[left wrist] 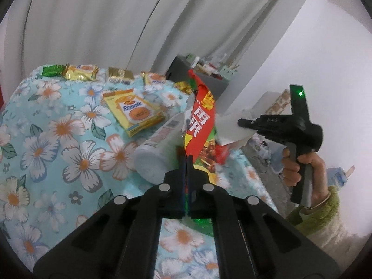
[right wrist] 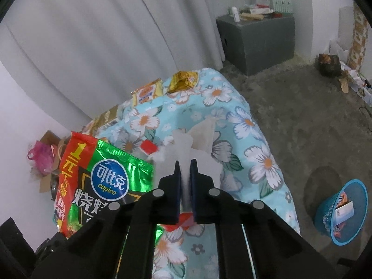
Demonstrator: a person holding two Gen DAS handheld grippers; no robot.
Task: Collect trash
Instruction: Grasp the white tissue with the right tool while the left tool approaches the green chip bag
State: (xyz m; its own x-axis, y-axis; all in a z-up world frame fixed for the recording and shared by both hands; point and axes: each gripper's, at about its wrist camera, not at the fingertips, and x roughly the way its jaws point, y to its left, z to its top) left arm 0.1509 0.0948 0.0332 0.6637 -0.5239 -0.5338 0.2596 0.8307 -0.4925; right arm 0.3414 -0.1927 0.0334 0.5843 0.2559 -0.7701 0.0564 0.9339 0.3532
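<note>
My left gripper (left wrist: 187, 160) is shut on a green and red chip bag (left wrist: 200, 125) and holds it upright above the floral tablecloth (left wrist: 46, 139). The same bag (right wrist: 102, 181) shows at the left of the right wrist view. My right gripper (right wrist: 185, 166) is shut on a crumpled white tissue (right wrist: 186, 148) above the table; it also shows in the left wrist view (left wrist: 244, 123), with the tissue (left wrist: 232, 132) beside the bag. A white plastic bottle (left wrist: 158, 153) lies on the cloth just left of the bag.
A yellow biscuit box (left wrist: 134, 111) lies on the cloth, and several gold snack packets (left wrist: 81, 72) line the far table edge. A blue waste basket (right wrist: 341, 211) with some trash stands on the floor at right. A grey cabinet (right wrist: 258, 39) stands by the curtain.
</note>
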